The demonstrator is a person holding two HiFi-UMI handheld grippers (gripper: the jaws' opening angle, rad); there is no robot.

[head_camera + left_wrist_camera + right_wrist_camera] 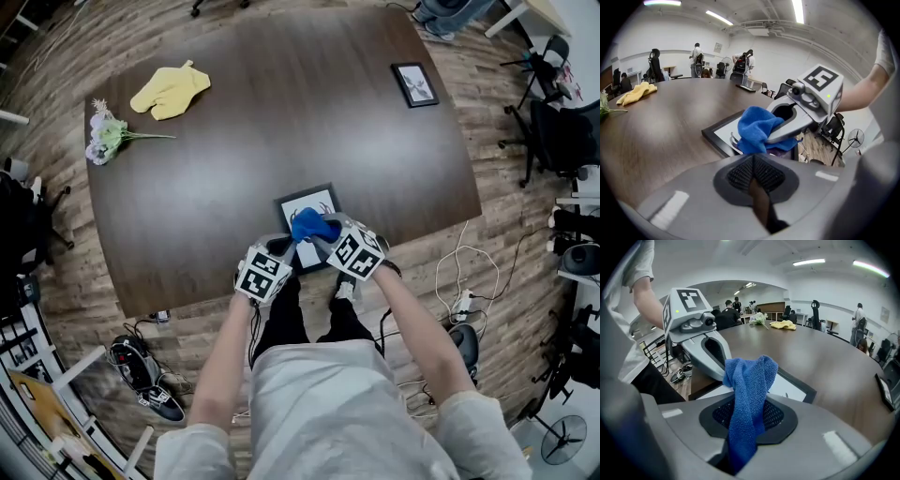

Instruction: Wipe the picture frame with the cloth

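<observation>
The right tongs (745,434) are clamped on a blue cloth (749,380), which is held over the picture frame (307,201) laid flat at the bench's (281,112) near edge. The left tongs (757,185) are closed on nothing, just left of it.

Counter (234,187): near edge, middle: picture frame (309,202) lying flat, with the cloth (312,225) on it, pinched in my right gripper (326,242). My left gripper (281,248) is just left of the cloth, at the frame's near-left corner. Far right: second frame (414,84), flat. Far left: rag (171,90), with the flower sprig (108,136) nearer and left of it. Floor, right of the counter: office chairs (562,131), with cables (469,272) nearer.
</observation>
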